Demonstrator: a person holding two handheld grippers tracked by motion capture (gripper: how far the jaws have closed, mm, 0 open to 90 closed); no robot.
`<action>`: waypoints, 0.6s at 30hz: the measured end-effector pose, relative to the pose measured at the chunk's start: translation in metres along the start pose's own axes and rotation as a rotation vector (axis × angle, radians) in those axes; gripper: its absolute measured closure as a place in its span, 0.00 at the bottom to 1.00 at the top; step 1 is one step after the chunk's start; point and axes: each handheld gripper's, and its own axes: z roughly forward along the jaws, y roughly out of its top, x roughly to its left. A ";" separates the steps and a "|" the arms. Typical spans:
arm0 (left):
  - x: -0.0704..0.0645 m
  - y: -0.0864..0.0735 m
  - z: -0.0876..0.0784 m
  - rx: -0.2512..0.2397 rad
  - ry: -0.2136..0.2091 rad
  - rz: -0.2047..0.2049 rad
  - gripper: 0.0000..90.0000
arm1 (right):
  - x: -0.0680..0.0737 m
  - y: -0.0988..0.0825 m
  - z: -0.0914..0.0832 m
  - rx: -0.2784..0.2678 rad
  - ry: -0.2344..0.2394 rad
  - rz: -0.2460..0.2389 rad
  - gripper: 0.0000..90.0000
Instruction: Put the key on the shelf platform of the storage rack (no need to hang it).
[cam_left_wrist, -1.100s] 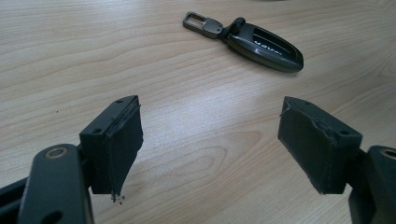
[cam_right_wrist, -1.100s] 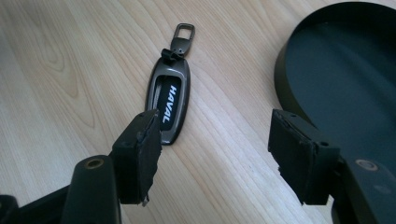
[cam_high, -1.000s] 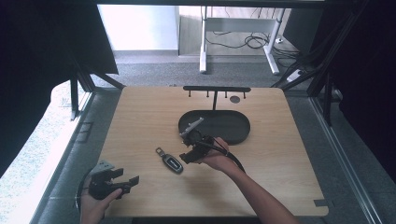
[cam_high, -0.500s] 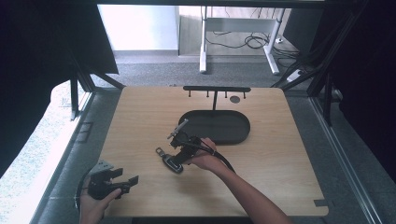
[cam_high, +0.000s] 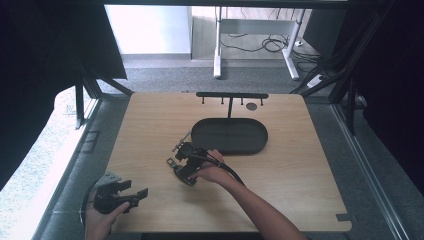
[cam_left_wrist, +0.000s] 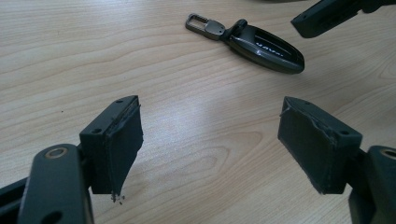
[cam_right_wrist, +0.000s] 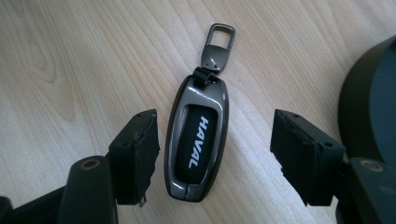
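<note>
Evenly lit tabletop (cam_high: 300, 170) in soft daylight, brightest at the far floor, with dark surrounds left and right. Slightly soft and grainy from above. Sharp wood grain up close; faint glare on the key fob (cam_right_wrist: 198, 140), a soft shadow beside it, perhaps from overhead.

Black tool (cam_right_wrist: 215, 158) (frayed pads (cam_right_wrist: 140, 156))

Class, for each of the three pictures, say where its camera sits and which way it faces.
High view: above the table, facing forward and down; both forearms and tools show.
Left gripper view: on the left tool, facing along its open jaws over the wood.
Right gripper view: on the right tool, facing down, open jaws either side of the key fob.
Shared: all show the fob.
</note>
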 end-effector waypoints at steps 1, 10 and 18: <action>0.000 0.000 0.000 0.000 0.000 0.000 0.25 | 0.001 0.001 0.002 0.002 0.001 0.001 0.36; 0.001 0.000 -0.001 -0.002 0.000 -0.006 0.25 | 0.002 0.004 0.017 0.040 0.001 -0.005 0.36; 0.001 0.000 -0.001 -0.002 -0.001 -0.007 0.25 | 0.004 0.008 0.029 0.067 -0.005 -0.002 0.36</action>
